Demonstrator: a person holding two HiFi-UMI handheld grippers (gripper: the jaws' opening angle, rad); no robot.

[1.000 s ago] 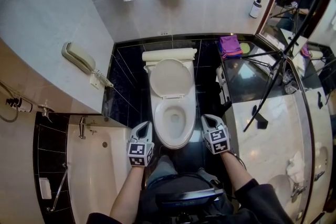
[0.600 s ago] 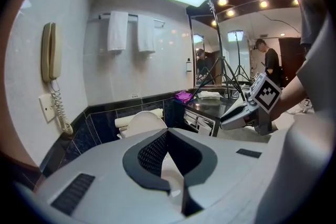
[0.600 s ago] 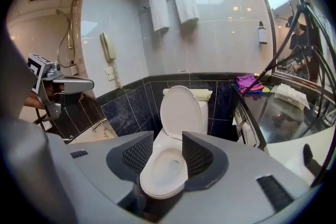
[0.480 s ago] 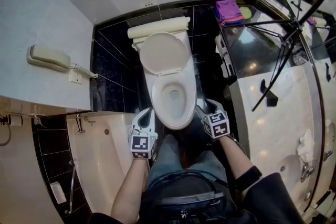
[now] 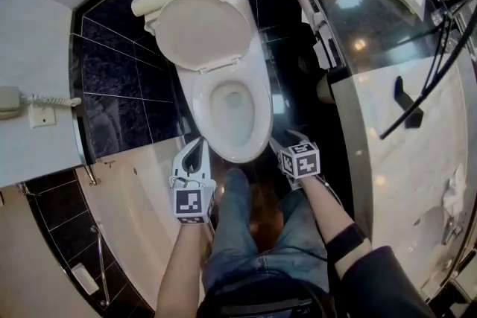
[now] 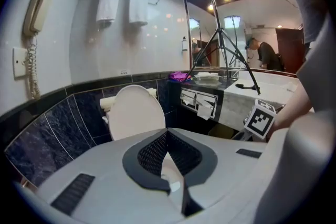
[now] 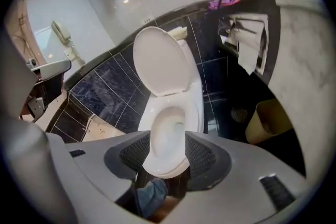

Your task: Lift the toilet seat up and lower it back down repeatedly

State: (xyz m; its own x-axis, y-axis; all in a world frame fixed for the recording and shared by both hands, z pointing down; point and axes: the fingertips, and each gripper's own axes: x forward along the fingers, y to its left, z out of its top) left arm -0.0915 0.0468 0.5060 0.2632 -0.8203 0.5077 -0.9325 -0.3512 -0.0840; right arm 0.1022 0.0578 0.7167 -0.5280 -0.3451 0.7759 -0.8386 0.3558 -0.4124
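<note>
The white toilet (image 5: 227, 108) stands open, its seat and lid (image 5: 201, 30) tipped up against the tank; I cannot tell one from the other. My left gripper (image 5: 195, 151) hangs by the bowl's front left, its jaws shut tip to tip (image 6: 167, 136) on nothing, pointing at the raised lid (image 6: 135, 113). My right gripper (image 5: 282, 139) is at the bowl's front right. Its jaws are opening (image 7: 168, 152) and hold nothing; between them I see the bowl's front rim (image 7: 170, 128) farther off and the raised lid (image 7: 160, 60) above it.
A bathtub (image 5: 141, 205) lies to the left, a wall phone (image 5: 11, 100) above it. On the right is a marble counter (image 5: 402, 130) with a tripod (image 5: 417, 11), a paper holder (image 5: 317, 18) and a tan bin (image 7: 268, 120). The person's jeans-clad legs (image 5: 246, 234) are between the grippers.
The head view has swung down and the toilet sits higher in it. Both grippers have drawn back from the bowl's sides to its front edge. The seat and lid stay raised.
</note>
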